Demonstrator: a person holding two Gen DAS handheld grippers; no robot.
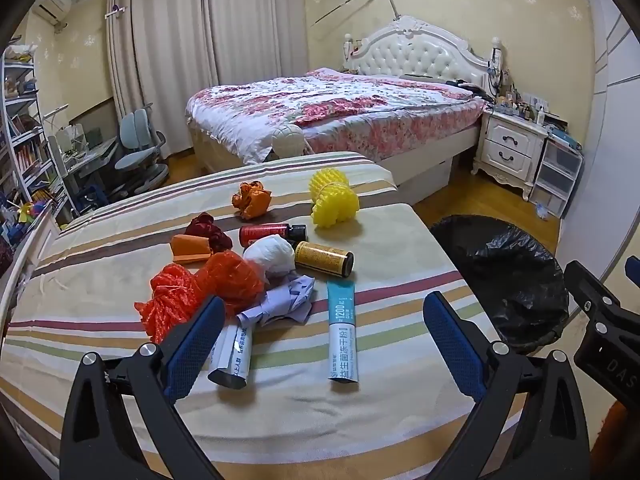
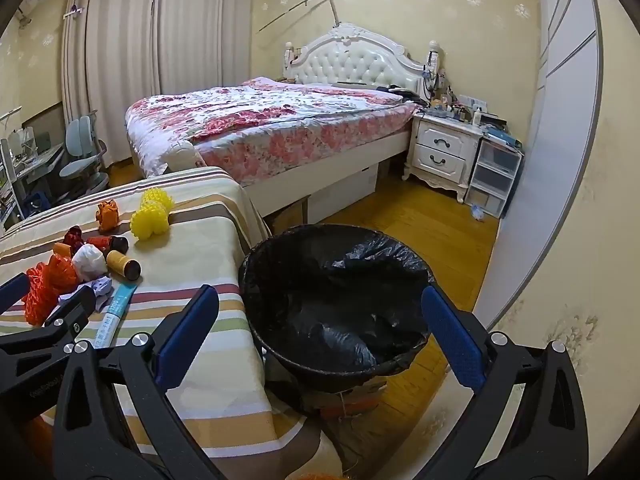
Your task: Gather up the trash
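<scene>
Trash lies on a striped cloth surface [image 1: 120, 224]: red net bags [image 1: 200, 292], crumpled pale paper [image 1: 280, 300], a white wad [image 1: 270, 256], a teal-and-white tube [image 1: 342, 332], a white packet [image 1: 234, 354], a yellow can [image 1: 324, 258], a red bottle [image 1: 272, 234], a yellow foam net [image 1: 334, 202] and orange wrappers [image 1: 251, 199]. My left gripper [image 1: 324, 340] hovers open above the tube and packet, gripping nothing. A bin with a black liner [image 2: 336, 300] stands to the right of the surface. My right gripper [image 2: 320, 332] is open over the bin, empty.
A bed with a floral cover [image 1: 332, 112] stands behind the surface, a white nightstand [image 1: 510, 148] and plastic drawers [image 1: 558, 172] to its right. A desk chair [image 1: 138, 148] and bookshelves [image 1: 24, 136] are at the left. Wooden floor [image 2: 420, 220] lies beyond the bin.
</scene>
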